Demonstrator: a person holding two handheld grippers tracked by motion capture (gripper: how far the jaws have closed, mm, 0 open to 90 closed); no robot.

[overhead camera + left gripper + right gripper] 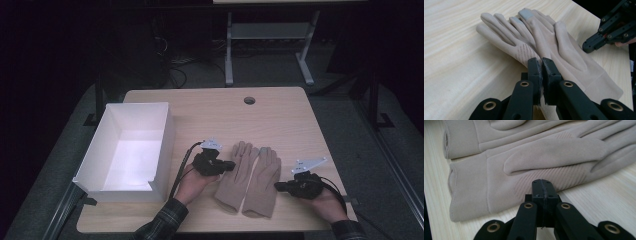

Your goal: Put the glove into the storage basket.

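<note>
Pale wooden table (280, 115), a round cable hole near its far edge. On it a white box (165, 145), open-topped, at the table's left side.

Just right of the white box, past one hand and its tool: two beige gloves laid flat side by side, touching, fingers pointing away from the person and cuffs toward the near edge. Nearer the box, the left glove (235, 175); on its far side from the box, the right glove (262, 182), with a grey fingertip patch.

Between the white box and the gloves, the left hand (192, 182), palm wrapped round its tool from below, forearm in a plaid sleeve (165, 220) coming in from the near edge. Left gripper (231, 165) held low and level, pointed away from the box at the left glove's side edge. In the left gripper view, jaws drawn almost together, a thin seam left between them, closed on that glove's edge just below its ribbed patch.

Farthest from the white box, beyond both gloves, the right hand (327, 202), likewise cupped under its tool, wrist turned inward. Right gripper (278, 186) low and level, pointed back toward the box at the right glove's outer edge. In the right gripper view, jaws pressed fully together, tips right at the edge of the ribbed palm below the thumb; no cloth seen between them.
</note>
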